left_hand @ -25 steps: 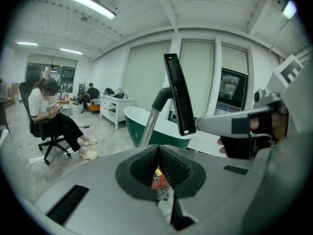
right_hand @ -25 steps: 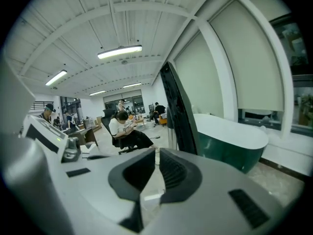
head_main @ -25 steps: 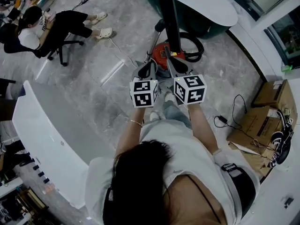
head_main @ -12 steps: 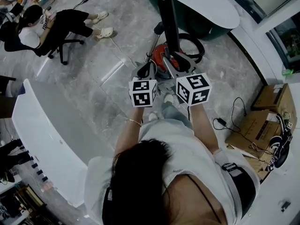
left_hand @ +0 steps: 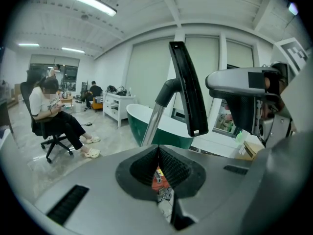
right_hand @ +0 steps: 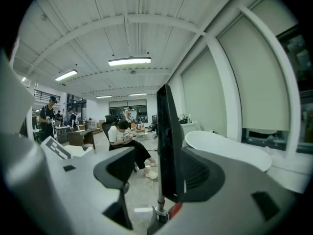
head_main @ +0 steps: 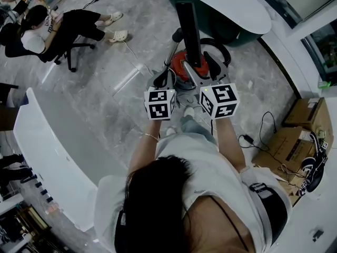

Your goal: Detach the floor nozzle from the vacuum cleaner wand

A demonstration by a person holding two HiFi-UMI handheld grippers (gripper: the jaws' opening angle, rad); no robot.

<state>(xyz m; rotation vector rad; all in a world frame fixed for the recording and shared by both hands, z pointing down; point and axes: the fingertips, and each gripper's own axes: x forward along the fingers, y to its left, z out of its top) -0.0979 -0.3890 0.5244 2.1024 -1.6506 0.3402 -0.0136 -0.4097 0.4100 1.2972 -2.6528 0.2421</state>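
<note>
1. Grey marble floor (head_main: 105,83) is spreading across the head view, with a green bathtub (head_main: 221,22) lying along the upper right and a seated person (head_main: 42,33) sitting at the upper left.
2. At the upper middle of that frame a red canister (head_main: 185,67) is resting on the floor. A silver wand (left_hand: 150,124) is rising from it and carrying the black floor nozzle (left_hand: 188,89) at its raised end.
3. The floor nozzle is standing on end. Its long axis is running almost straight up the frame in both gripper views, and its neck is branching toward the lower left to meet the wand.
4. The left claw (left_hand: 158,153) is sitting pressed together on nothing, with the wand just beyond it.
5. The right claw (right_hand: 157,173) has just been opening its jaws. They are now standing wide apart with the nozzle's bar between them, and the pads are not pressing on it.
6. The floor nozzle is not yet off, so a re-grip appears to be in hand. The next move is likely calling for the right claw to clamp the bar, the left to open and steady the wand, then a pull along the wand's line.
</note>
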